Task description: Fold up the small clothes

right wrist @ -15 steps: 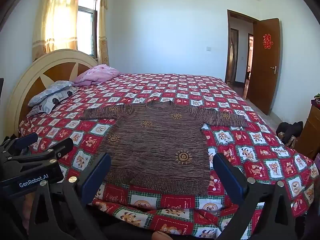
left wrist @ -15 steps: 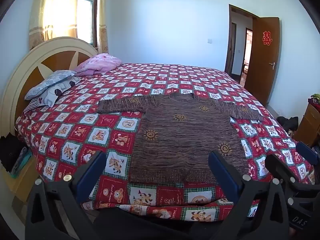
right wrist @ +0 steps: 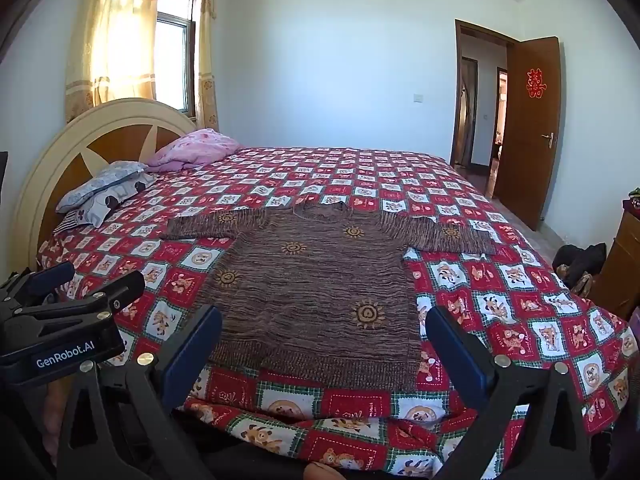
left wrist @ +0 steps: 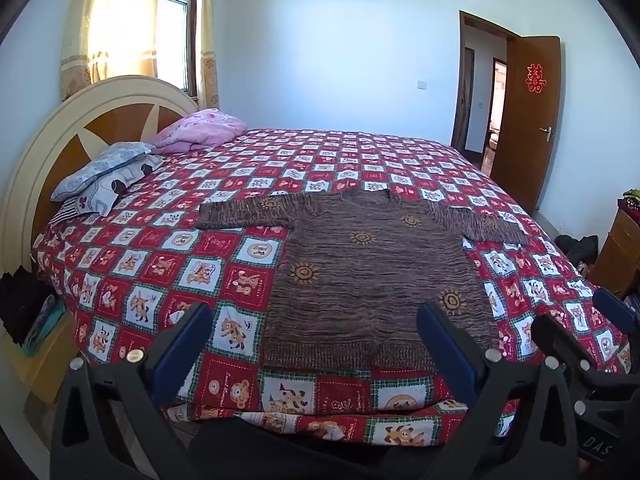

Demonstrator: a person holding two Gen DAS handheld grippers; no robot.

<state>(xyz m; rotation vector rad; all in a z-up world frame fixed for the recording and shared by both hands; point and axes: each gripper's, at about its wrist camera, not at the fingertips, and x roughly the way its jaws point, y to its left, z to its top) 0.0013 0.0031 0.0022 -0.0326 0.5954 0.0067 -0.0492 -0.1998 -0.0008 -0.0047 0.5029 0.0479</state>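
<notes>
A small brown knitted sweater (left wrist: 372,268) with orange sun motifs lies flat on the bed, sleeves spread out to both sides and hem toward me. In the right wrist view the same sweater (right wrist: 316,292) fills the middle. My left gripper (left wrist: 314,316) hangs open off the near edge of the bed, short of the hem, nothing between its blue fingers. My right gripper (right wrist: 324,320) is open too, also before the hem and empty. Each gripper shows at the edge of the other's view: the right gripper (left wrist: 576,332) and the left gripper (right wrist: 100,280).
The bed carries a red checked cartoon quilt (left wrist: 168,264). Pillows (left wrist: 104,176) and a pink cover (left wrist: 204,130) lie by the cream headboard (left wrist: 48,144) at left. A brown door (left wrist: 528,120) stands open at right, with a wooden cabinet (left wrist: 620,248) near it.
</notes>
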